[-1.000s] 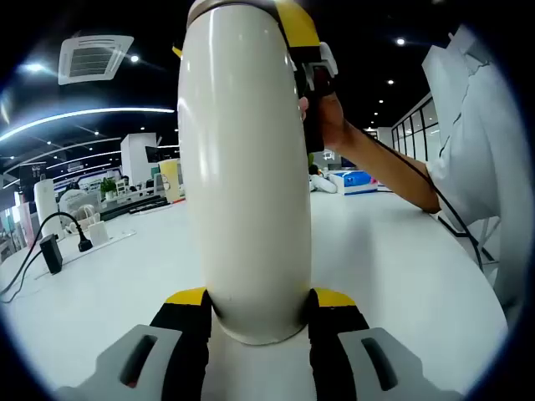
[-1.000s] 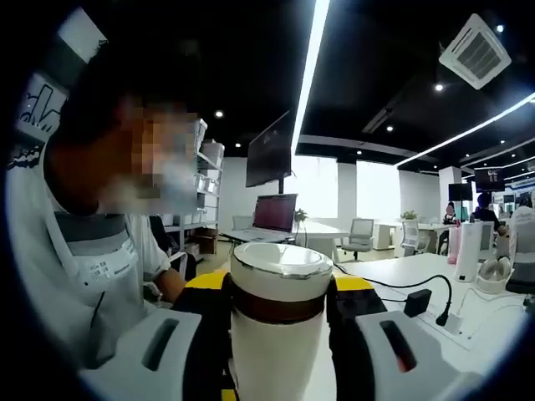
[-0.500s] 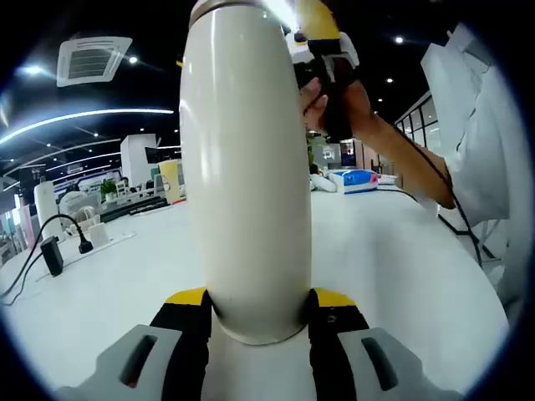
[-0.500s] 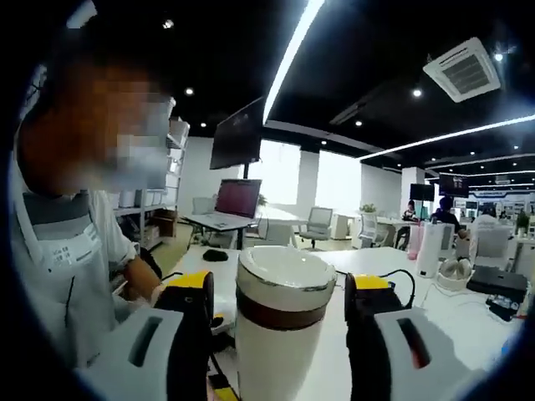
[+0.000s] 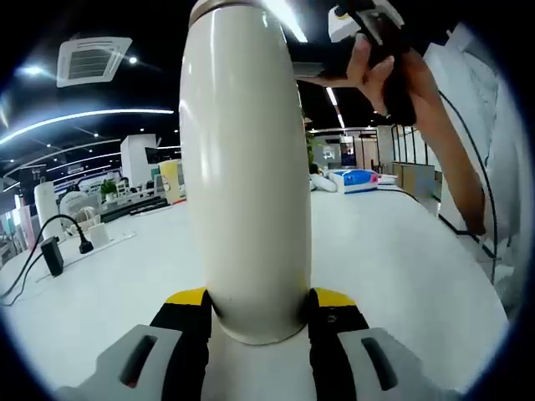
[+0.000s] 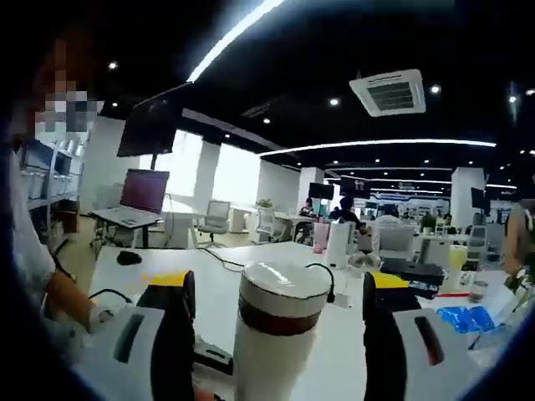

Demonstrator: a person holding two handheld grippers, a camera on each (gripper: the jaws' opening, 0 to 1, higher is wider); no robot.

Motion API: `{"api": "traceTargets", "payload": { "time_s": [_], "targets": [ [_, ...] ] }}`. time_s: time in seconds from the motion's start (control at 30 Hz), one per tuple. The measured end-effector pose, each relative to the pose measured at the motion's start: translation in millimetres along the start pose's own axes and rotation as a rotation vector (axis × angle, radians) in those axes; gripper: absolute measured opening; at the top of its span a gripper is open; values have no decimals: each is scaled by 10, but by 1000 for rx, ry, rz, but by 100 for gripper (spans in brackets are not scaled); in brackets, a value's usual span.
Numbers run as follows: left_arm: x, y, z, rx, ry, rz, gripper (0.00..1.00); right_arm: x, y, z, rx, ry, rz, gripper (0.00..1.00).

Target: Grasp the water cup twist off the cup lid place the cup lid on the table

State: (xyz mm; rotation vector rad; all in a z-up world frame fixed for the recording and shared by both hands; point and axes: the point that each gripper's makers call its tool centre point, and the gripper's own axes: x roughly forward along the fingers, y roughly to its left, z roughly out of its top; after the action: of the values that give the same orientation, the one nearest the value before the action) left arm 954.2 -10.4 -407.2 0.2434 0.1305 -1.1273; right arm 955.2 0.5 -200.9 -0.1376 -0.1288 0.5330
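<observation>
The water cup (image 5: 247, 167) is a tall cream bottle standing up between my left gripper's (image 5: 259, 302) yellow-tipped jaws, which are shut on its lower body. In the right gripper view the same cup (image 6: 272, 359) shows its white lid (image 6: 284, 280) above a brown band (image 6: 280, 316), and the lid sits on the cup. My right gripper (image 6: 280, 291) is open, its jaws standing wide on both sides of the lid without touching it. In the left gripper view a hand holds the right gripper (image 5: 368, 33) at the upper right, off the cup's top.
A white table (image 5: 393, 259) spreads around the cup. A black adapter with a cable (image 5: 52, 251) lies at the left, and blue items (image 5: 355, 178) lie far back. The person's white sleeve (image 5: 501, 159) is at the right. A laptop (image 6: 142, 194) stands on a far desk.
My right gripper's jaws have spread wider and drawn off the lid. In the left gripper view the hand with it has risen and gone right. The left gripper and cup have stayed still.
</observation>
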Motion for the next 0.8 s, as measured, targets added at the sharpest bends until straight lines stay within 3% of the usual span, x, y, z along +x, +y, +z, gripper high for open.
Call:
{"api": "traceTargets", "payload": {
  "time_s": [0.23, 0.37, 0.57, 0.8],
  "targets": [
    [-3, 13, -2, 0, 0, 0, 47, -9, 66, 55, -78, -19, -270, 85],
    [-4, 18, -3, 1, 1, -1, 47, -48, 49, 5, -8, -37, -368, 84],
    [-4, 23, -4, 0, 1, -1, 47, -42, 103, -55, -1, -28, -426, 78],
    [-3, 25, -7, -1, 2, -1, 47, -21, 62, -42, -12, -31, -456, 79]
  ]
}}
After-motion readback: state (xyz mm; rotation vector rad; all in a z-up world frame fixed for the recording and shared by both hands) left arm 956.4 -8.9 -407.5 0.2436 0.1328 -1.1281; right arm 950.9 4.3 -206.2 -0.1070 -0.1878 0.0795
